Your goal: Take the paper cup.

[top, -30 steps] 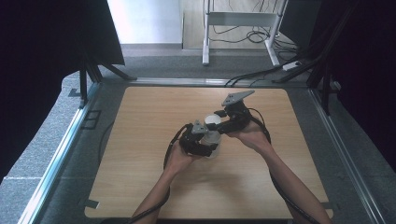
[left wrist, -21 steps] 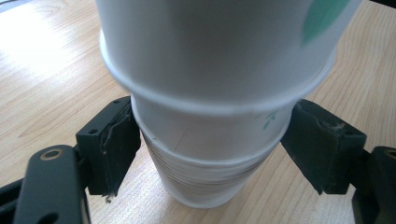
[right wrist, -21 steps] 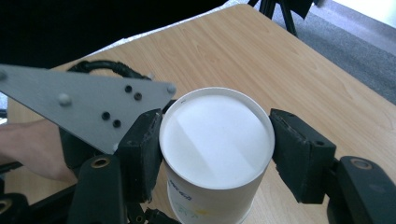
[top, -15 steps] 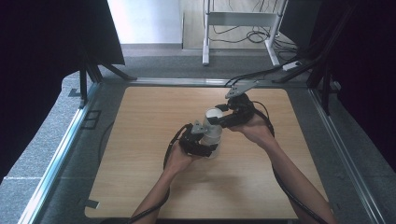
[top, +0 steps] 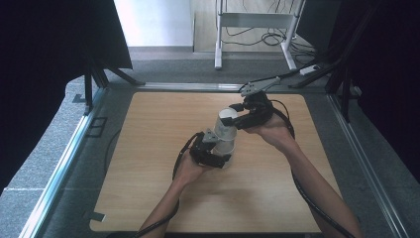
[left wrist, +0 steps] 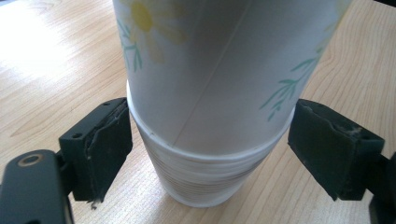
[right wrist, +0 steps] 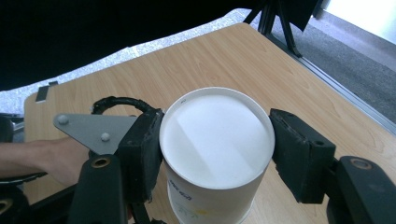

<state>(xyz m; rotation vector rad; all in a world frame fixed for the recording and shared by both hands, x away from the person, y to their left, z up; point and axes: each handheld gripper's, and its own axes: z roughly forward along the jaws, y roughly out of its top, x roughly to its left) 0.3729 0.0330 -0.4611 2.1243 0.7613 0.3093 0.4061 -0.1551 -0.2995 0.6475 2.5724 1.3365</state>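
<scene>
Two paper cups stand nested near the middle of the wooden table [top: 148, 163]. The upper cup [left wrist: 219, 70] is white with a yellow flower and green leaves. My right gripper [right wrist: 217, 149] is shut on it just below its white top [top: 229, 116], holding it partly raised out of the lower cup [left wrist: 205, 177]. That plain ribbed cup rests on the table between the pads of my left gripper [left wrist: 208, 149]. Those jaws have just been opening and now stand at the lower cup's rim without squeezing it. My left gripper's grey plate [right wrist: 93, 130] lies behind the cup.
Metal rails [top: 64, 163] run along the table's edges, with black curtains on both sides. A white stand [top: 257, 20] and cables sit on the floor beyond the far edge. Both forearms come in from the near edge.
My right gripper has risen with the flowered cup, drawing it further out of the lower cup. My left hand has kept its place.
</scene>
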